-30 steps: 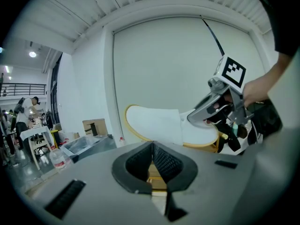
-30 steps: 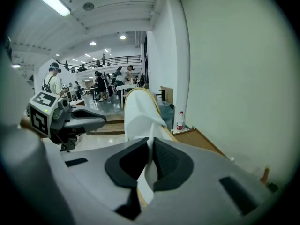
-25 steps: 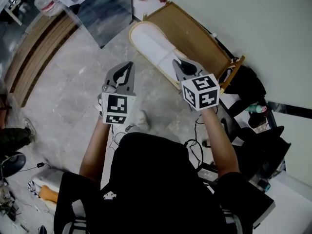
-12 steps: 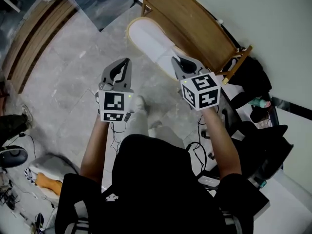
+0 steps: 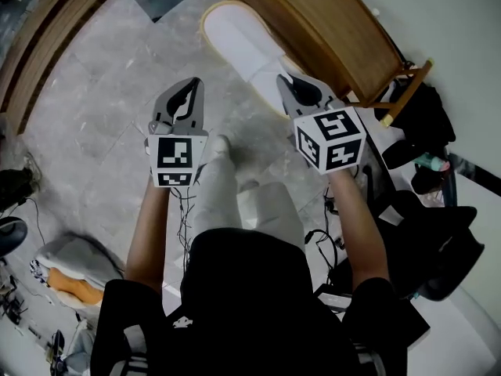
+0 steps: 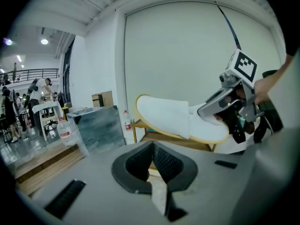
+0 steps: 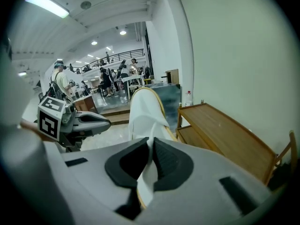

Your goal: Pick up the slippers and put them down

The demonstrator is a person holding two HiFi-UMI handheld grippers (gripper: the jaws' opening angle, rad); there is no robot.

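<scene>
One white slipper (image 5: pixel 239 49) with a yellow rim is clamped at its heel end in the right gripper (image 5: pixel 286 84), pads pinched on the fabric, toe out over the grey floor (image 5: pixel 102 108). Its long edge runs just beside the wooden rack (image 5: pixel 337 37) by the wall; contact unclear. Beside it the left gripper (image 5: pixel 190 92) has jaws together, nothing held, clear of the slipper. Open floor lies left of that gripper, with the person's knee (image 5: pixel 219 186) between the two grippers
</scene>
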